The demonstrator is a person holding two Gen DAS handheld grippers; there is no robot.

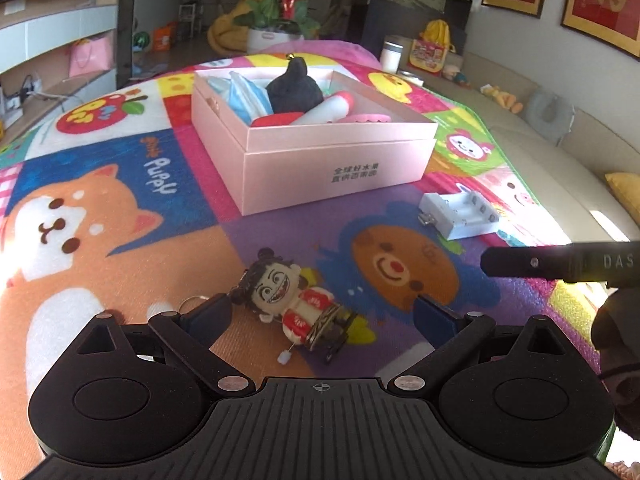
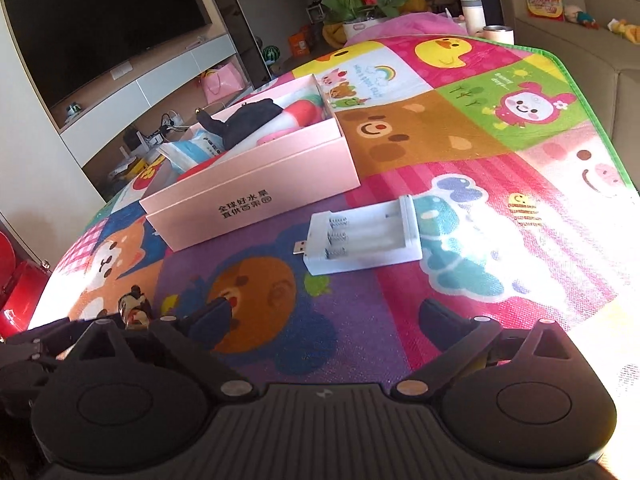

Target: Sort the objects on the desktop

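The left claw (image 1: 322, 312) is spread wide and straddles the doll keychain (image 1: 298, 306), which lies on the cartoon play mat (image 1: 120, 208) at about 7 o'clock from the pink box (image 1: 320, 160). To grip well, I would lower squarely and close across the padded torso, not the loose ring at its head. The doll has black hair buns, a grinning face and a red-and-white outfit. The right claw (image 2: 324, 316) also stands apart, empty, with the white battery charger (image 2: 360, 236) at its 12 o'clock.
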